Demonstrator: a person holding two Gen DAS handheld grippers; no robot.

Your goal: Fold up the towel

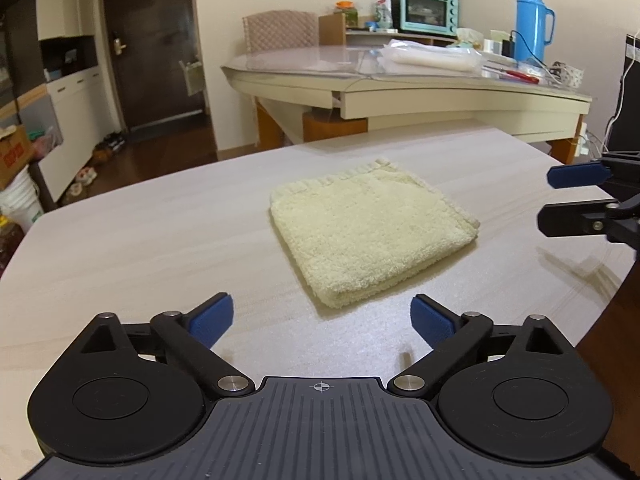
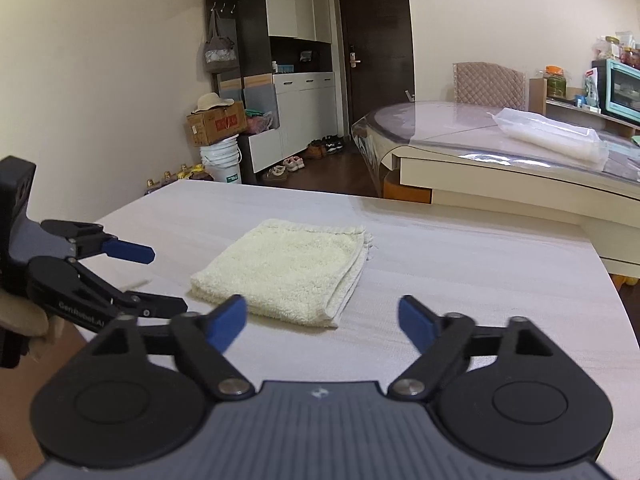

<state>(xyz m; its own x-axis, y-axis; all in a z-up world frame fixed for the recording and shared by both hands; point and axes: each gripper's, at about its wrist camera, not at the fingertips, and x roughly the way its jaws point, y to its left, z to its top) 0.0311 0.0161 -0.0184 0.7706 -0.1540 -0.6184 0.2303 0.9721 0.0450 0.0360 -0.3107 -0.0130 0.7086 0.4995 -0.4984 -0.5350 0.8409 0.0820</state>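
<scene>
A cream towel (image 1: 370, 234) lies folded into a small thick square on the pale wooden table (image 1: 140, 248). It also shows in the right wrist view (image 2: 286, 270). My left gripper (image 1: 322, 318) is open and empty, hovering just short of the towel's near corner. My right gripper (image 2: 322, 322) is open and empty, just short of the towel's near edge. The right gripper shows at the right edge of the left wrist view (image 1: 560, 196), apart from the towel. The left gripper shows at the left of the right wrist view (image 2: 160, 280), beside the towel.
A second table (image 1: 400, 84) stands behind with a blue thermos (image 1: 530, 24), a teal toaster oven (image 1: 426, 12) and a plastic bag (image 1: 432, 58). Cabinets, a dark door (image 2: 374, 40), a bucket and shoes are on the floor beyond.
</scene>
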